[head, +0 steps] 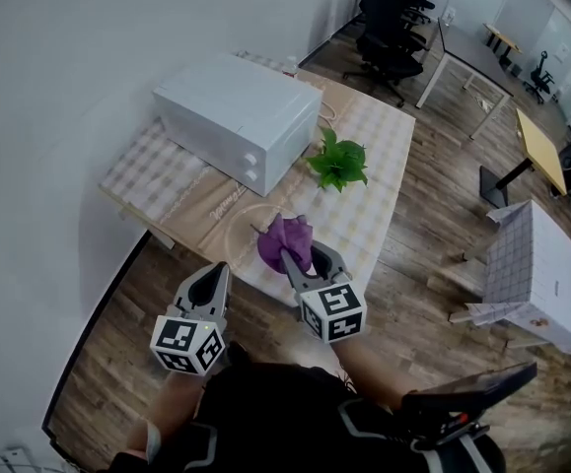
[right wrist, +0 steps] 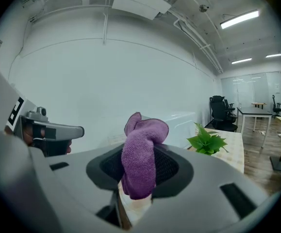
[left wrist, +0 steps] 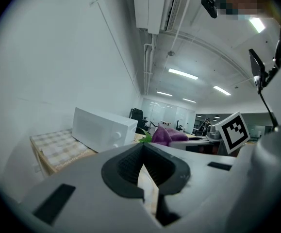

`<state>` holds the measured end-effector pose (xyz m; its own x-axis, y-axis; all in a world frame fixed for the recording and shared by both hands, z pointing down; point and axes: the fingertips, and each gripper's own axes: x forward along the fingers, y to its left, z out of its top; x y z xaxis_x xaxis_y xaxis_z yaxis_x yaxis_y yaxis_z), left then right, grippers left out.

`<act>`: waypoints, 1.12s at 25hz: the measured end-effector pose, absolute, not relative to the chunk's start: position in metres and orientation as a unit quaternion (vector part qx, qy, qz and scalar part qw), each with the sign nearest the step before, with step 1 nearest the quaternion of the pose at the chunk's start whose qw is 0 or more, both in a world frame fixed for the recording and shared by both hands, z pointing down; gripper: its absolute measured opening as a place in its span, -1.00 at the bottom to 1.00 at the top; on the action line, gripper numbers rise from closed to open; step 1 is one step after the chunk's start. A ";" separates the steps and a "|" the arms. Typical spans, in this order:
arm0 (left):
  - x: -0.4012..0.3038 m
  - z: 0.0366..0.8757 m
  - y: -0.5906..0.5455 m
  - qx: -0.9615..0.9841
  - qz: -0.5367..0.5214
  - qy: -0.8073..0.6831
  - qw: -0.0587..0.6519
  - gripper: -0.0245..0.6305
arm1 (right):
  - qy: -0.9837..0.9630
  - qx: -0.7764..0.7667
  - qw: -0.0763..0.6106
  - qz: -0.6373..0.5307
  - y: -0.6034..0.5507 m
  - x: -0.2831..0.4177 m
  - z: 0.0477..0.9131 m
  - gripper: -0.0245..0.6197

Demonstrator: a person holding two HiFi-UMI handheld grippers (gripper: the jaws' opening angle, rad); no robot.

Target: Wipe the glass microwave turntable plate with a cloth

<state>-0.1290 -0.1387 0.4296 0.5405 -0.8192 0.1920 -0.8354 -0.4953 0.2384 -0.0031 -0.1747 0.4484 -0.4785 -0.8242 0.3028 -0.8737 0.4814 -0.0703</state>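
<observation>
The clear glass turntable plate (head: 238, 227) lies flat on the checked table (head: 384, 156) near its front edge. My right gripper (head: 305, 257) is held above the plate's right part, shut on a bunched purple cloth (head: 285, 239); in the right gripper view the cloth (right wrist: 140, 154) sticks up from the shut jaws of that gripper (right wrist: 138, 181). My left gripper (head: 220, 269) hovers just off the table's front edge, left of the plate. It is shut with nothing in it, and the left gripper view shows this gripper (left wrist: 142, 171) with its jaws together.
A white microwave (head: 234, 116) stands at the back left of the table, door closed. A small green plant (head: 338, 162) sits to its right, behind the plate. To the right, a white chair (head: 536, 269) stands on the wooden floor. A wall runs along the left.
</observation>
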 end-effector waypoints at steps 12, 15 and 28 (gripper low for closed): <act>-0.161 0.448 -0.171 0.879 0.027 -0.447 0.162 -0.92 | -0.835 0.521 0.146 0.096 -0.228 -0.050 0.467 -0.50; -0.162 0.458 -0.173 0.882 0.030 -0.439 0.168 -0.92 | -0.837 0.514 0.158 0.097 -0.244 -0.063 0.482 -0.50; -0.173 0.498 -0.225 0.831 0.075 -0.518 0.186 -0.92 | -0.852 0.458 0.221 0.123 -0.313 -0.090 0.570 -0.50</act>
